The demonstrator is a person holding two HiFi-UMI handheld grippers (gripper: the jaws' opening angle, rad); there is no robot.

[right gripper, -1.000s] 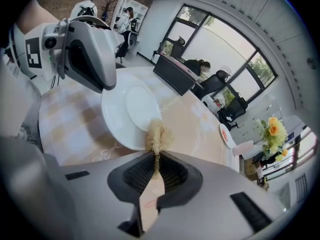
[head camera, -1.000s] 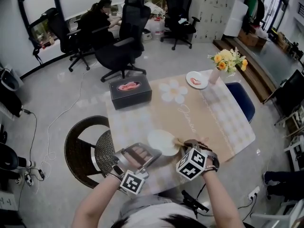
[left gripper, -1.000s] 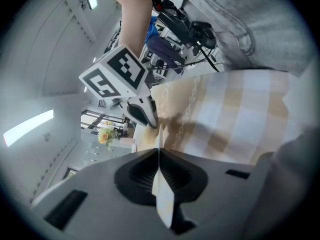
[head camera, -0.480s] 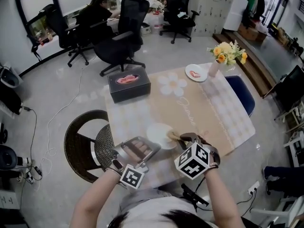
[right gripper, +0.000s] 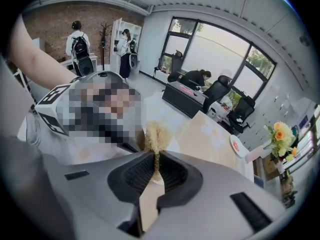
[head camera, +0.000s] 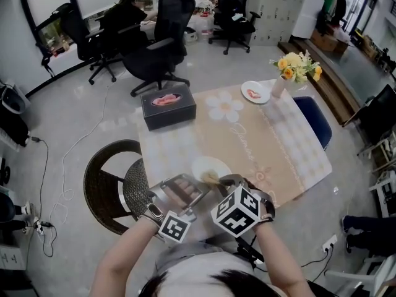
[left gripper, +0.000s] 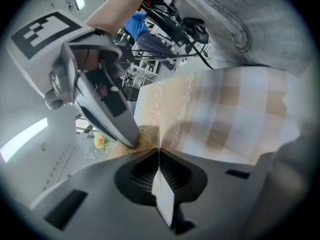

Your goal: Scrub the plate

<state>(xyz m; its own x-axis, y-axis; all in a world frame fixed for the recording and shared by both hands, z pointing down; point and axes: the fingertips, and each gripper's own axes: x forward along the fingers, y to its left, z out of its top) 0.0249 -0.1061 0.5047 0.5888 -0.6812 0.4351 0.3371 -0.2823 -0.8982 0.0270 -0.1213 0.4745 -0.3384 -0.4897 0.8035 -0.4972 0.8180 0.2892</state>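
Observation:
A white plate (head camera: 213, 166) lies near the front edge of the table (head camera: 291, 147). My left gripper (head camera: 193, 189) is shut on the plate's near rim, which shows edge-on as a thin white strip (left gripper: 160, 189) between the jaws of the left gripper (left gripper: 159, 151). My right gripper (head camera: 218, 182) is shut on a brush with tan bristles (head camera: 210, 177). In the right gripper view the bristles (right gripper: 156, 138) stick out past the right gripper (right gripper: 156, 160) over the plate (right gripper: 172, 145). The left gripper view shows the right gripper's finger (left gripper: 107, 109) with the bristles (left gripper: 146, 136) at its tip.
A black box (head camera: 167, 106) with something pink in it stands at the table's back left. At the far right corner are a small plate of food (head camera: 254, 92) and a flower vase (head camera: 291, 73). A wicker chair (head camera: 114, 184) stands left of the table, a blue seat (head camera: 317, 127) right of it.
My right gripper has moved left with the brush, across the plate and closer to the left gripper. The left gripper keeps its hold on the rim.

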